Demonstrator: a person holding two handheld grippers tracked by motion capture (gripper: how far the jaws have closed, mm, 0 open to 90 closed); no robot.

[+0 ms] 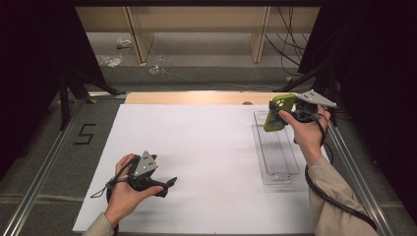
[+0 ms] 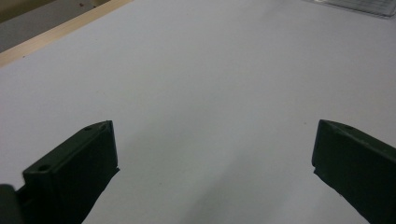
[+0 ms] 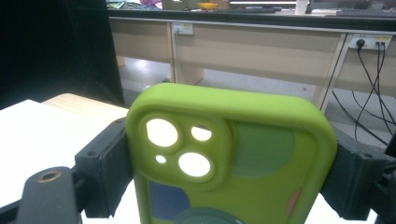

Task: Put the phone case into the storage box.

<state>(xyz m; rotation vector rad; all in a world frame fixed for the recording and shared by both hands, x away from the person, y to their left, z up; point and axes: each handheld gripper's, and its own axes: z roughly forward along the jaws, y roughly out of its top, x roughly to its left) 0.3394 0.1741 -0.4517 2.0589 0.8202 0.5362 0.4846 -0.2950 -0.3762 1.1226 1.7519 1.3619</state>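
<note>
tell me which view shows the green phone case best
The right gripper view: the green phone case sits close up between the jaws of the right gripper, with its camera cutouts and coloured patches clear. The high view shows it small, held up above the clear tray.

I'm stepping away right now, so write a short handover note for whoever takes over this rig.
Right tool: shut on the green phone case, held up in the air above the far end of the clear tray.
Left tool: open, holding nothing, low over the white sheet near the person's side.
Done: case is picked up and gripped across its width.
Left: case looks bound for the tray, which seems to hold nothing yet; lower it in and release.
</note>
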